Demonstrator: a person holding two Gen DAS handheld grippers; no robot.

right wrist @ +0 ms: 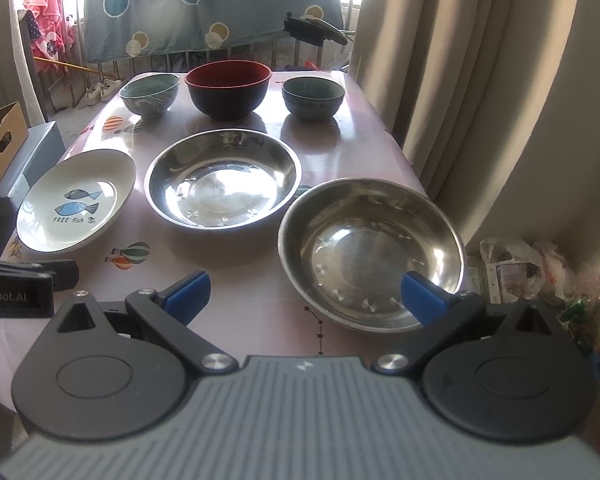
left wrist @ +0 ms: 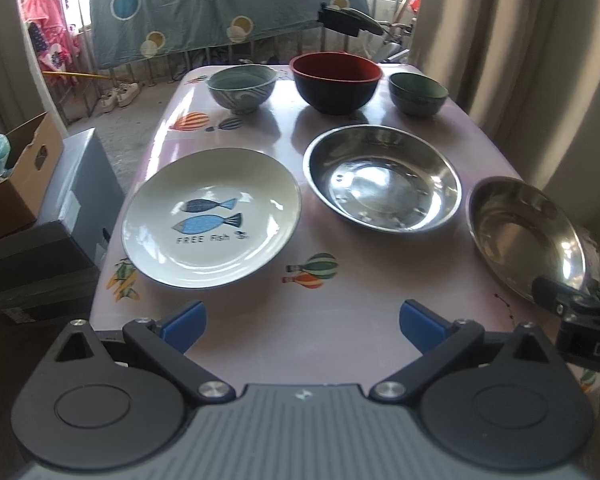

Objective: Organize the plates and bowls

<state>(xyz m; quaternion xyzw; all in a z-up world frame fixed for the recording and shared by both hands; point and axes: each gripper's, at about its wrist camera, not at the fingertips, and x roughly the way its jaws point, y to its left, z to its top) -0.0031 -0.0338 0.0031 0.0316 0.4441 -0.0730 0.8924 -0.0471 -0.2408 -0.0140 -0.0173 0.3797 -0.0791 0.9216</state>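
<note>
Nearest the right gripper point(right wrist: 304, 294), fingers spread and empty, the steel dish point(right wrist: 370, 252) looks light, slick — pinch its rim.

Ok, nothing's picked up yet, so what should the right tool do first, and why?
Probably ease the right tool forward to grip the near rim of the closest steel plate. Both tools are open and empty, that plate lies right at its fingertips, and a matching steel plate beside it looks like a natural place to stack it.
</note>
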